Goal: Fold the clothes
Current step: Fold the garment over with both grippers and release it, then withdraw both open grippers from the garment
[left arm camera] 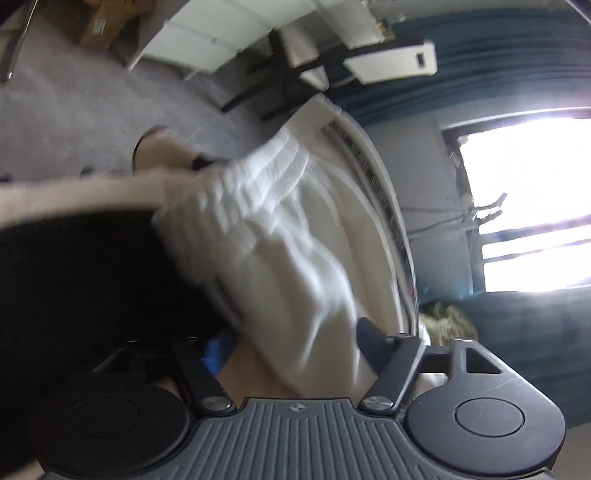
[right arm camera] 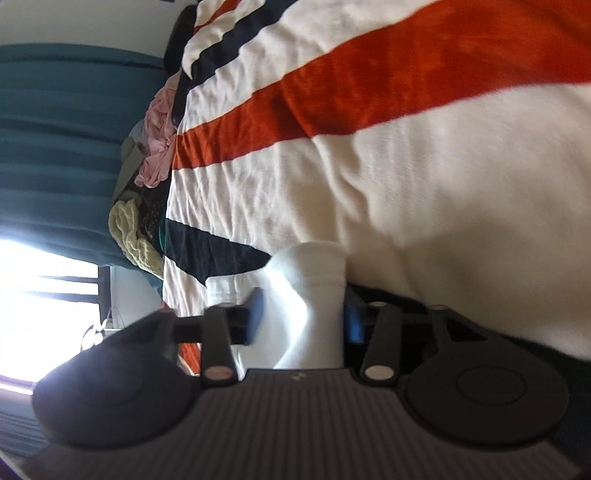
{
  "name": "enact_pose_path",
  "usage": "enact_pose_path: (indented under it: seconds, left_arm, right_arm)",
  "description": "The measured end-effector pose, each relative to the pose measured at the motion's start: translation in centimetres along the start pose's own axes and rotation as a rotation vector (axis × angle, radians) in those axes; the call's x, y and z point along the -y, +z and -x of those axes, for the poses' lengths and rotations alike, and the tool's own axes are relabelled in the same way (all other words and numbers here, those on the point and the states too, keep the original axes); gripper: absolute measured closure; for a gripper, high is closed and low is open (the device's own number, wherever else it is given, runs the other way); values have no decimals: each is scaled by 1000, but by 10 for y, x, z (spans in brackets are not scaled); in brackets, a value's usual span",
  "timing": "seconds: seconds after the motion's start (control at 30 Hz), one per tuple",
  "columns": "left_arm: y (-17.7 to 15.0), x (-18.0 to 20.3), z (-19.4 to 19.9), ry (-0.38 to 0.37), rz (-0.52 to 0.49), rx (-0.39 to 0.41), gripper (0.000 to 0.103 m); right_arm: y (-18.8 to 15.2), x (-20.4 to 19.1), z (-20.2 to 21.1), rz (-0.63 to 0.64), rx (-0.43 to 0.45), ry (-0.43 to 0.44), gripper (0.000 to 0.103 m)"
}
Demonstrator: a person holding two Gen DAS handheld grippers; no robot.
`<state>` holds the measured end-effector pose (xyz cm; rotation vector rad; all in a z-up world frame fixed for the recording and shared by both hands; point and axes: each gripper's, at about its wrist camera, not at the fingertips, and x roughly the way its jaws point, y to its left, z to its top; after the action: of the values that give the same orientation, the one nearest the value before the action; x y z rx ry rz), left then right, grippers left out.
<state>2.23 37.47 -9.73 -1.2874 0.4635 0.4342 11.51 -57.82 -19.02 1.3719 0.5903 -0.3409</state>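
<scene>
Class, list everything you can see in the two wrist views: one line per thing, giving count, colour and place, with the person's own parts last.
White garment: one, white with ribbed waistband, hanging between both grippers.
Bedspread: one, white with orange and navy stripes, fills the right wrist view.
Clothes pile: several, pink, yellow knit and dark, at the bedspread's far edge.
Curtain: teal, beside the window.
Window: one, bright, on the wall.
Floor: grey.
Cardboard box: one, brown, on the floor.
Foot: one, in a dark sandal, on the floor.
Left gripper: black, garment between its jaws.
Right gripper: black, jaws closed on white cloth.
</scene>
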Motion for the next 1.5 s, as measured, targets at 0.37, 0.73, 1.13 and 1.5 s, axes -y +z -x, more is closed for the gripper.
enact_pose_path:
  seconds: [0.37,0.73,1.13,1.5]
  left_arm:
    - [-3,23,68,-163,-111,233,90]
    - [-11,-6,123,-12,-43,218,91]
    - [-5,3,123,265,-264,149,77]
    - [-27,57,133,283,-631,270,20]
  right_arm:
    - [-1,-33,32,196,203,163,96]
    - [10,-5,56,66,306,-96,96]
    - [2,2,59,99,287,-272,82]
    - [-40,-73,100,596,621,-203,17]
